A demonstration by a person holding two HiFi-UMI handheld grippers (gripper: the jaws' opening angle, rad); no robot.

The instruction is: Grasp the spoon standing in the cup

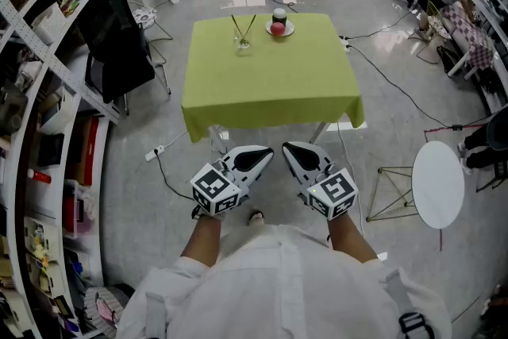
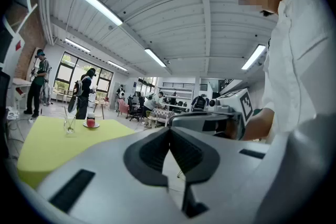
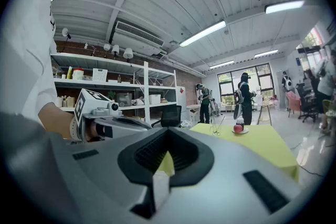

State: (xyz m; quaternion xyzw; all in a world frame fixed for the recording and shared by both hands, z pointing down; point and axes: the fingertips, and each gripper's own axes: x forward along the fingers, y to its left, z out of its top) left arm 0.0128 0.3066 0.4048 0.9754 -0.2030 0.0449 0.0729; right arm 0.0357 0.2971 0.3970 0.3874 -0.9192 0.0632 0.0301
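A clear glass cup (image 1: 242, 43) stands on the far left part of the green-clothed table (image 1: 270, 83), with two thin dark utensils (image 1: 240, 25) leaning apart in it; which is the spoon is too small to tell. The cup also shows small and distant in the left gripper view (image 2: 69, 125) and the right gripper view (image 3: 215, 127). My left gripper (image 1: 266, 157) and right gripper (image 1: 290, 148) hang side by side near my body, short of the table's near edge. Both are shut with nothing between the jaws (image 2: 169, 131) (image 3: 168, 134).
A small plate with a red apple and a dark jar (image 1: 279, 28) sits right of the cup. A black chair (image 1: 119, 44) and shelving (image 1: 40, 115) stand left of the table. A round white side table (image 1: 438, 183) is at the right. Cables cross the floor, and people stand beyond the table.
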